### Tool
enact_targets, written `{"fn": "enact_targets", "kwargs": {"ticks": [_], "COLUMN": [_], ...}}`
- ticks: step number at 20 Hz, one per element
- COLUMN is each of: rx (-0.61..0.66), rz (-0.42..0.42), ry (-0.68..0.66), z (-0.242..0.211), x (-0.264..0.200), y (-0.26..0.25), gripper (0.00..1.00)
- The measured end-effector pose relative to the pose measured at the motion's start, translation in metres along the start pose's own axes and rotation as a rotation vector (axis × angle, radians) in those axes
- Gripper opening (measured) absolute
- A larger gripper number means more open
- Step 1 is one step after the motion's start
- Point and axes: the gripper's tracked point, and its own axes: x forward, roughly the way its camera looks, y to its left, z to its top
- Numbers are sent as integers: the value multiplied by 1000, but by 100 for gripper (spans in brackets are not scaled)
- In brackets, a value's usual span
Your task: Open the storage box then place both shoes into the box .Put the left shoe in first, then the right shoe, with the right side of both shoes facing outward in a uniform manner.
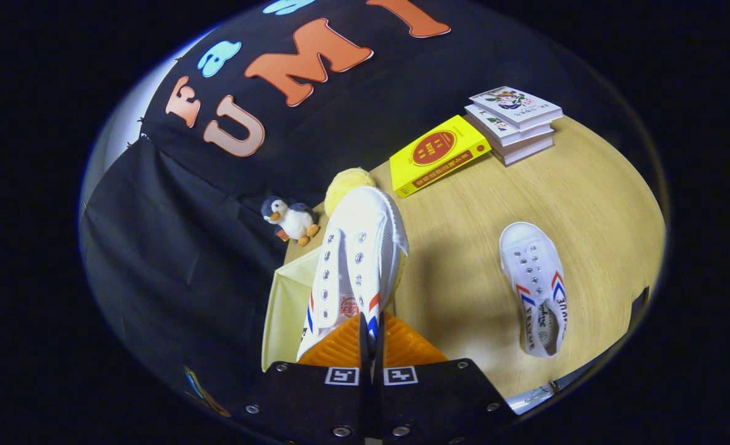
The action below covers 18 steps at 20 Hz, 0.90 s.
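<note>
Pale wood makes up the table [482, 259], round-edged and mostly bare in the middle. At its near edge, just left of the fingers, stands the cream storage box [285, 306], its top open toward the camera. A yellow book [437, 154] and a stack of books [516, 123] sit at the far side, well apart from the work.

The held shoe [358, 259] hangs off the gripper [369, 337], its long axis running straight ahead from the fingers, toe away, partly over the box's right wall. The orange fingers [340, 349] are drawn narrow, pinching the shoe's collar between them. The second shoe [534, 287] lies on the table to the right, toe pointing away, with open wood all round it.

Beyond the held shoe's toe sit a yellow plush ball [346, 185] and a small penguin toy [290, 219].

The shoe likely needs shifting left and down into the box.
</note>
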Motion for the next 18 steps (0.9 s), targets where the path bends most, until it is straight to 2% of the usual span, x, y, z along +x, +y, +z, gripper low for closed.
{"fn": "enact_targets", "kwargs": {"ticks": [6,14,18], "rx": [-44,-114,-165], "rz": [73,9,-36], "ry": [56,176,231], "z": [-37,-102,-123], "x": [33,106,124], "y": [84,108,109], "gripper": [0,0,0]}}
